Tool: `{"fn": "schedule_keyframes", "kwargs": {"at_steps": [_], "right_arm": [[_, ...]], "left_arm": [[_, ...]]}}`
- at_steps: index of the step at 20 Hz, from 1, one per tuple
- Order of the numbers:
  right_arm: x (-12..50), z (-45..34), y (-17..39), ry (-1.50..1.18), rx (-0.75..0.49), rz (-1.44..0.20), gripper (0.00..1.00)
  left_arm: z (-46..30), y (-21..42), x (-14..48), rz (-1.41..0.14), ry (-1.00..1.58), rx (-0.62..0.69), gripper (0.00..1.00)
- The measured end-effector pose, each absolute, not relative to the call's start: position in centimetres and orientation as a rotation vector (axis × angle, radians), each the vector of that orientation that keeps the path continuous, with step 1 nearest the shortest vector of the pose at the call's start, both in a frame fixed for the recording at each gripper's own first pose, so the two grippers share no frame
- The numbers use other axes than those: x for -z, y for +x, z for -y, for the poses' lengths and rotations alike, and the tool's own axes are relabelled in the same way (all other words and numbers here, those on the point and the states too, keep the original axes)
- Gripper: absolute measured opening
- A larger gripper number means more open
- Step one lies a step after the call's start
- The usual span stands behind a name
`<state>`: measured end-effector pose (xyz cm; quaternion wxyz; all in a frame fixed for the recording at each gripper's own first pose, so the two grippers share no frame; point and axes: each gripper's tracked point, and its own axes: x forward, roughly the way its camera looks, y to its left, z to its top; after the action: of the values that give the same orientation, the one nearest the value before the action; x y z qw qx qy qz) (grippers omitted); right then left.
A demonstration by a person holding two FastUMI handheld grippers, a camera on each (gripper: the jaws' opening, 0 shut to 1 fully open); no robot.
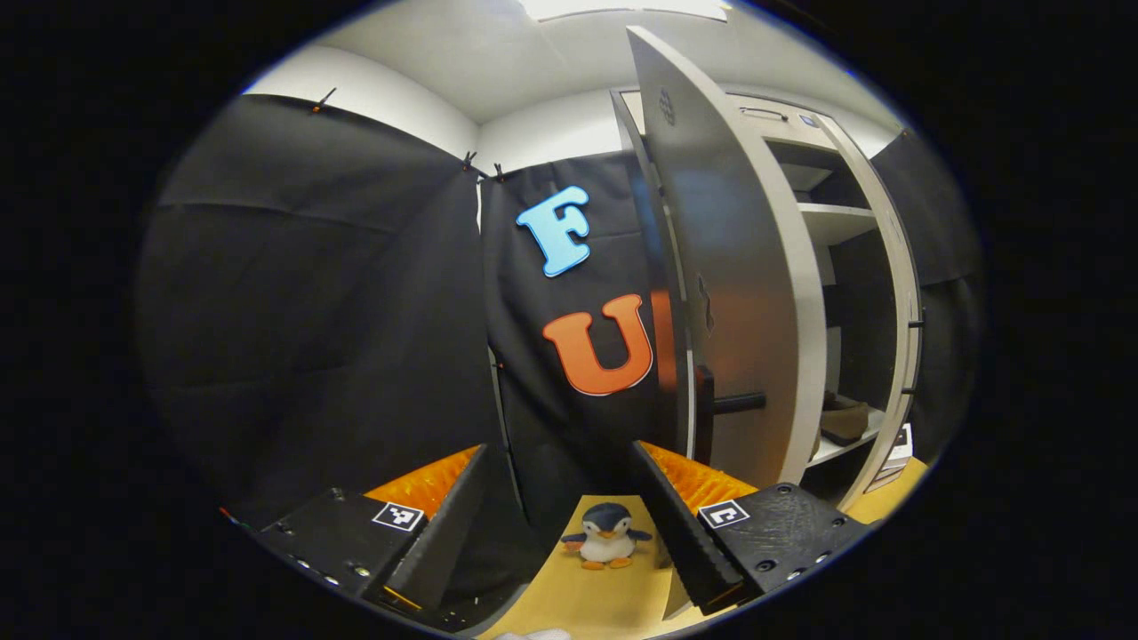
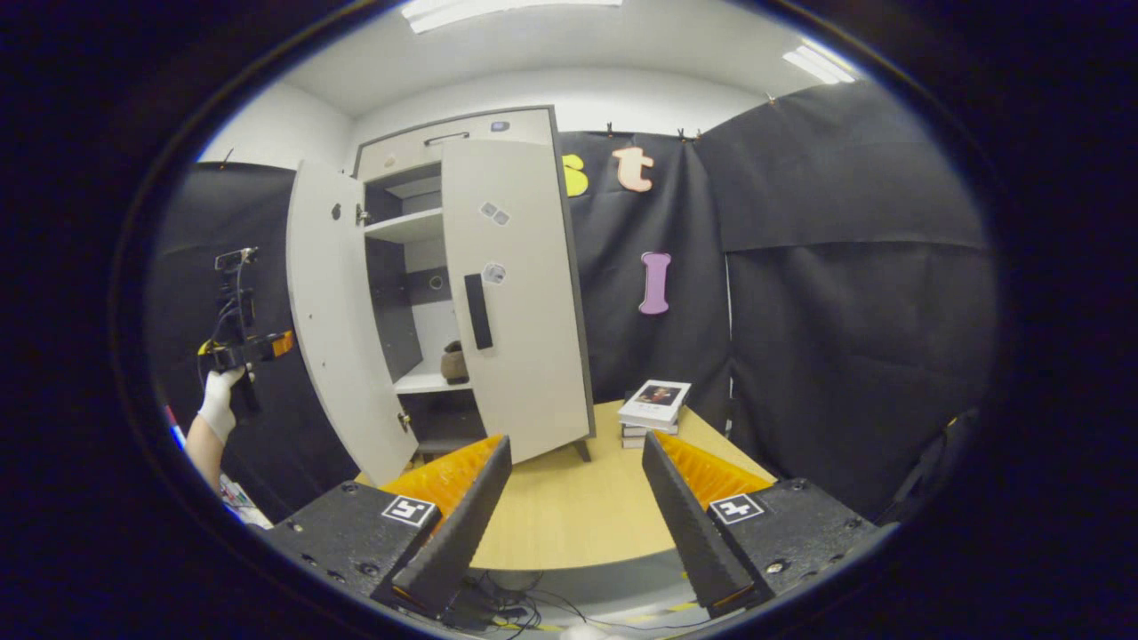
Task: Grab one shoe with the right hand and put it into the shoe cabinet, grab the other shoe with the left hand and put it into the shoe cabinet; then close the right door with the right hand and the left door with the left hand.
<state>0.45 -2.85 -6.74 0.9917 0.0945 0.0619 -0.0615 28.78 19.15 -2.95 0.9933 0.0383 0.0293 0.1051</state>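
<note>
- Looking along the left gripper (image 1: 560, 449): jaws wide apart, holding nothing.
- Looking along the right gripper (image 2: 576, 440): jaws wide apart too, nothing between them.
- Seeing the tall pale grey shoe cabinet (image 2: 462, 133) standing at the back of the light wooden table (image 2: 569, 507).
- Spotting a brown shoe (image 2: 454, 363) on a low shelf inside, also found in the left gripper view (image 1: 845, 418); cannot tell if a second shoe sits beside it.
- Guessing that the shoe part is done and the doors are next.
- Finding the flat grey right door (image 2: 516, 293) swung most of the way across its half, maybe not fully shut.
- Finding the flat grey left door (image 1: 711, 267) swung far out, standing tall, long side going up and down, its loose edge pointing away from the cabinet.
- Noting where that door lies from the left jaws: just ahead and to the right, outer face and black handle (image 1: 738, 403) turned toward them.
- Seeing a white-gloved hand (image 2: 218, 400) holding the left gripper up just beside the open door, on its outer side, far nearer to it than the right gripper.
- Judging the next push: sideways against the outer face, toward the shelves.
- Passing over a small penguin toy (image 1: 606, 533) and a stack of books (image 2: 653, 409) on the table, near the cabinet.
</note>
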Motion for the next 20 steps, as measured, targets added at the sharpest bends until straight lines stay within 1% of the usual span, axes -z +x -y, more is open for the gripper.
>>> {"fn": "schedule_keyframes", "kwargs": {"at_steps": [1,2,3,6,8,9,10,11,12,17,20], "right_arm": [[6.5,3.0,0.3,0.189,0.124,-0.119,0.97],[6.5,3.2,0.3,0.188,0.124,-0.116,0.97],[6.5,3.3,0.2,0.189,0.124,-0.114,0.97],[6.4,3.7,0.1,0.198,0.122,-0.114,0.97],[6.4,3.5,0.1,0.201,0.115,-0.112,0.97],[6.4,3.4,0.2,0.199,0.110,-0.116,0.97],[6.6,3.2,0.3,0.197,0.103,-0.120,0.97],[6.6,2.9,0.3,0.196,0.093,-0.125,0.97],[6.5,2.6,0.3,0.191,0.082,-0.129,0.97],[6.0,2.4,0.2,0.165,0.053,-0.125,0.97],[5.6,4.2,0.5,0.173,0.054,-0.110,0.97]], "left_arm": [[-19.1,28.8,3.6,-0.080,0.071,-0.206,0.96],[-19.2,28.9,3.4,-0.072,0.079,-0.210,1.00],[-19.0,28.8,3.1,-0.058,0.085,-0.215,0.93],[-18.4,28.7,2.4,-0.030,0.090,-0.228,0.92],[-18.1,28.6,2.4,-0.036,0.110,-0.240,0.89],[-18.0,28.7,2.2,-0.030,0.128,-0.247,0.86],[-17.8,28.5,2.0,-0.025,0.129,-0.251,0.84],[-17.4,28.4,2.2,-0.028,0.116,-0.249,0.95],[-16.9,28.3,2.3,-0.031,0.099,-0.237,0.85],[-12.5,28.0,2.3,-0.019,0.115,-0.156,0.84],[-9.2,28.8,2.4,-0.024,0.095,-0.095,0.84]]}}
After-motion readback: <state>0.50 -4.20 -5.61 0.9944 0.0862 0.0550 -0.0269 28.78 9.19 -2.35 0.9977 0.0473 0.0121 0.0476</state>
